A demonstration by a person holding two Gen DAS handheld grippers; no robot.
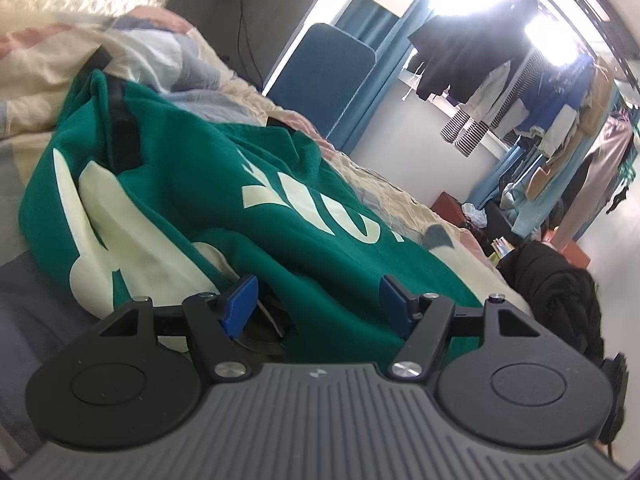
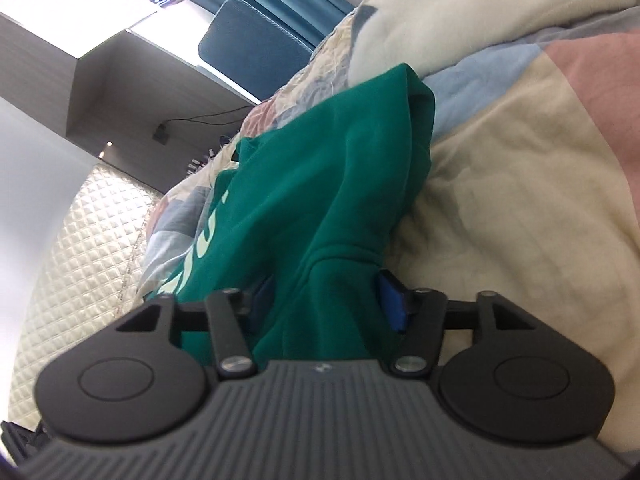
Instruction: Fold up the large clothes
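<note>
A large green sweatshirt (image 1: 280,184) with pale lettering lies crumpled on the bed. My left gripper (image 1: 318,304) hovers low over its near edge, open, blue pads (image 1: 240,304) wide apart, with cloth below them and nothing pinched. In the right wrist view a bunched fold of the same sweatshirt (image 2: 320,184) runs up between the jaws of my right gripper (image 2: 326,298). The fold fills most of the gap and drapes over the left pad. The right pad (image 2: 394,304) shows its bare blue face beside the cloth, so I see no firm pinch.
The bed has a patchwork quilt (image 2: 520,160) in cream, pink and blue, with a rumpled duvet (image 1: 80,60) behind the sweatshirt. A blue chair back (image 1: 320,76), a rack of hanging clothes (image 1: 540,92) and a black garment (image 1: 552,292) stand beyond the bed edge.
</note>
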